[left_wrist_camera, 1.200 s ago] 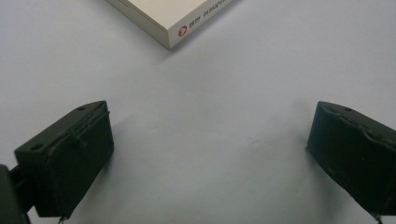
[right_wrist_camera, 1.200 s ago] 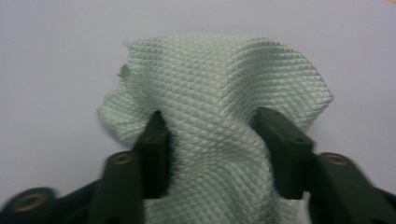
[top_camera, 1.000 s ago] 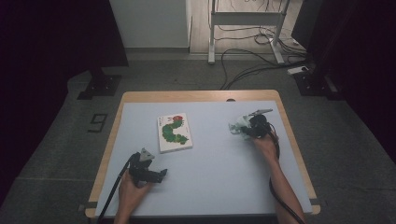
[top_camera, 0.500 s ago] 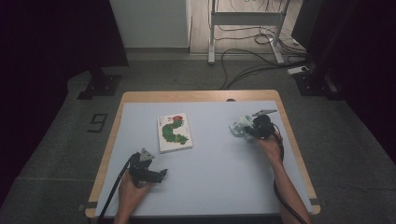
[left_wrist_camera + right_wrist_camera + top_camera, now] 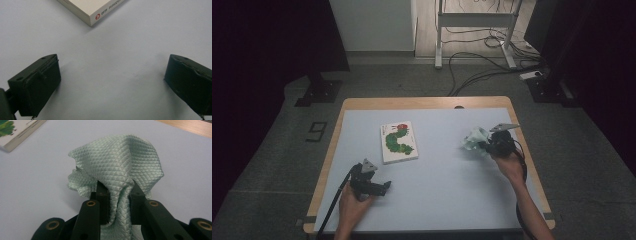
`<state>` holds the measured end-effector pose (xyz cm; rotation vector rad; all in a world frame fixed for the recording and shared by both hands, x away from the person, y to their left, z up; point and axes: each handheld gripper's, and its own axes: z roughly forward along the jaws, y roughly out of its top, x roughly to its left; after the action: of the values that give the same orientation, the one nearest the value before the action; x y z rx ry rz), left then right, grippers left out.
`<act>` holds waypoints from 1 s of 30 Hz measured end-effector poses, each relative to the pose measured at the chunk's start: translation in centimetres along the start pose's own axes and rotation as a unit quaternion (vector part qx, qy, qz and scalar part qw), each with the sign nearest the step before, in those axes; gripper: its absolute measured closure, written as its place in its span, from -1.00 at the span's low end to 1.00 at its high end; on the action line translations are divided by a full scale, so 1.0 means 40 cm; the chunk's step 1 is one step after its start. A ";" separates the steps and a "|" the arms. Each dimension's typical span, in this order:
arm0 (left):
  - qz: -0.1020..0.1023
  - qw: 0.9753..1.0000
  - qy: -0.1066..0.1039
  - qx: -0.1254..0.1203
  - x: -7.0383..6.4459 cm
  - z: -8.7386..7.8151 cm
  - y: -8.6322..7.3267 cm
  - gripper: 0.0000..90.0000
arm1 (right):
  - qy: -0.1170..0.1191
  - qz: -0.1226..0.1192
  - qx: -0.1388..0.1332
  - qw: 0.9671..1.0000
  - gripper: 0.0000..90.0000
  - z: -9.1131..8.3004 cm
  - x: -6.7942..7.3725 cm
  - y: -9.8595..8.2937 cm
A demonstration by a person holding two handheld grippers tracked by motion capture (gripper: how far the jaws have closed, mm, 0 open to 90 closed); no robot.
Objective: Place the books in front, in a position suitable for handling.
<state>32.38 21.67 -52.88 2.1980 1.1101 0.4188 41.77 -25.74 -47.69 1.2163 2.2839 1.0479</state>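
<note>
Softly bunched quilted cloth (image 5: 117,162) between jaws

Left gripper (image 5: 384,188) fingers wide apart; right gripper (image 5: 482,146) fingers pinched closed

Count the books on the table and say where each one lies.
1. The book, with a green caterpillar on its cover, lies flat left of the table's middle, beyond the open left gripper and well apart from the cloth pinched in the right gripper.

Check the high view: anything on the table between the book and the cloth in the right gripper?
Nothing. In the high view, only bare blue table lies between the book and the green cloth that the right gripper grips.
</note>
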 end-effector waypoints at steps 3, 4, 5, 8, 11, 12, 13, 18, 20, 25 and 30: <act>0.000 1.000 0.000 0.000 0.000 0.000 0.000 -1.00 | 0.004 -0.001 0.000 1.000 0.65 -0.013 0.009 -0.008; 0.000 1.000 0.000 0.000 0.000 0.000 0.000 -1.00 | 0.005 -0.003 0.000 1.000 0.65 -0.016 0.011 -0.010; 0.000 1.000 0.000 0.000 0.000 0.000 0.000 -1.00 | 0.006 -0.005 -0.001 1.000 0.65 -0.025 0.017 -0.015; 0.000 1.000 0.000 0.000 0.000 0.000 0.000 -1.00 | 0.011 -0.008 -0.002 1.000 0.64 -0.051 0.032 -0.026; 0.000 1.000 0.000 0.000 0.000 0.000 0.000 -1.00 | 0.017 -0.010 -0.002 1.000 0.64 -0.065 0.038 -0.032; 0.000 1.000 0.000 0.000 0.000 0.000 0.000 -1.00 | 0.020 -0.012 -0.003 1.000 0.64 -0.071 0.040 -0.035; 0.000 1.000 0.000 0.000 0.000 0.000 0.000 -1.00 | 0.021 -0.014 -0.004 1.000 0.64 -0.080 0.045 -0.039; 0.000 1.000 0.000 0.000 0.000 0.000 0.000 -1.00 | 0.025 -0.018 -0.007 1.000 0.64 -0.114 0.063 -0.061; 0.000 1.000 0.000 0.000 0.000 0.000 0.000 -1.00 | 0.026 -0.020 -0.008 0.999 0.64 -0.127 0.069 -0.070; 0.000 1.000 0.000 0.000 0.000 0.000 0.000 -1.00 | 0.026 -0.020 -0.012 0.999 0.64 -0.159 0.083 -0.098; 0.000 1.000 0.000 0.000 0.000 0.000 0.000 -1.00 | 0.025 -0.019 -0.013 0.999 0.64 -0.185 0.100 -0.135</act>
<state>32.38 21.66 -52.88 2.1970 1.1110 0.4198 32.00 -27.70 -46.64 1.1456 2.3140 1.1024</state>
